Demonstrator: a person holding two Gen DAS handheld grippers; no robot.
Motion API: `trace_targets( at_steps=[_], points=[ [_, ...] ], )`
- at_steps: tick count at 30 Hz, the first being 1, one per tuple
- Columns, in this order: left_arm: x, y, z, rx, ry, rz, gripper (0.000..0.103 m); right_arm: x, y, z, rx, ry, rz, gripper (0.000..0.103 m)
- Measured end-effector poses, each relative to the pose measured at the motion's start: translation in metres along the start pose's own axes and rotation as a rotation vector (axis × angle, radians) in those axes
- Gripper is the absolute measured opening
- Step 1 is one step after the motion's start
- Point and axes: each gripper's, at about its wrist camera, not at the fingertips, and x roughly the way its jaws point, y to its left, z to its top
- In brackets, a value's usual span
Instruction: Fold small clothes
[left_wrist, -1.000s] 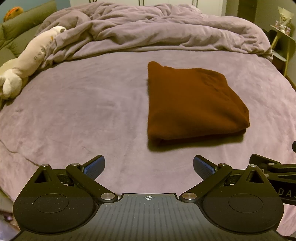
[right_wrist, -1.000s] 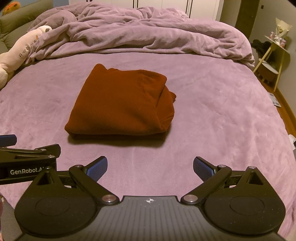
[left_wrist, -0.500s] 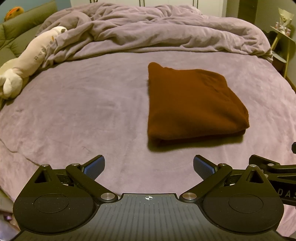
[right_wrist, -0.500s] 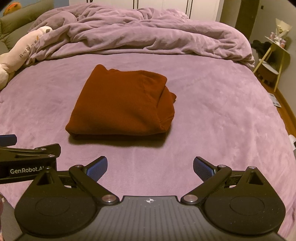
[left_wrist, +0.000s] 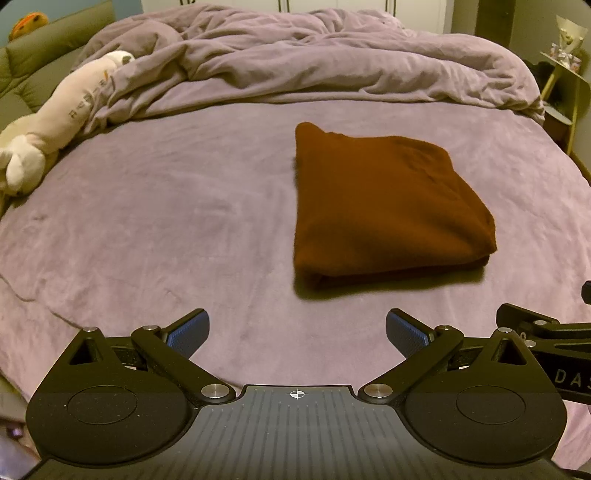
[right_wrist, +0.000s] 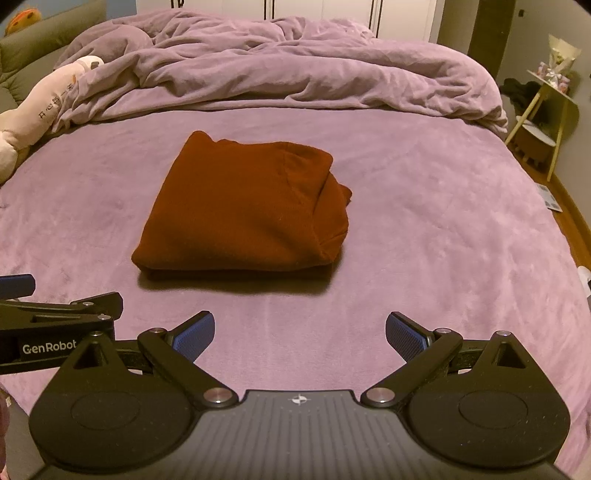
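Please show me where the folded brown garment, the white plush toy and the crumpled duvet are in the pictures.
folded brown garment (right_wrist: 240, 206): right wrist view, middle of its top layer.
white plush toy (left_wrist: 59, 122): left wrist view, its long body at the bed's left edge.
crumpled duvet (right_wrist: 295, 70): right wrist view, middle of the heap behind the garment.

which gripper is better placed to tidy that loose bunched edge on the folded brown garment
Right. The bunched edge sits on the right side of the brown garment, nearly ahead of the open, empty right gripper. From the left gripper, also open, that edge lies across the whole fold.
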Motion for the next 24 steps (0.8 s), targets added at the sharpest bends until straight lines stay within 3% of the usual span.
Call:
trace_targets(
  at_steps=[24],
  points=[
    [0.0005,0.0021,-0.0035,-0.012,0.010,-0.001,0.103,-0.0009,-0.0008,-0.0016,0.006,-0.006,-0.009,0.099]
  ],
)
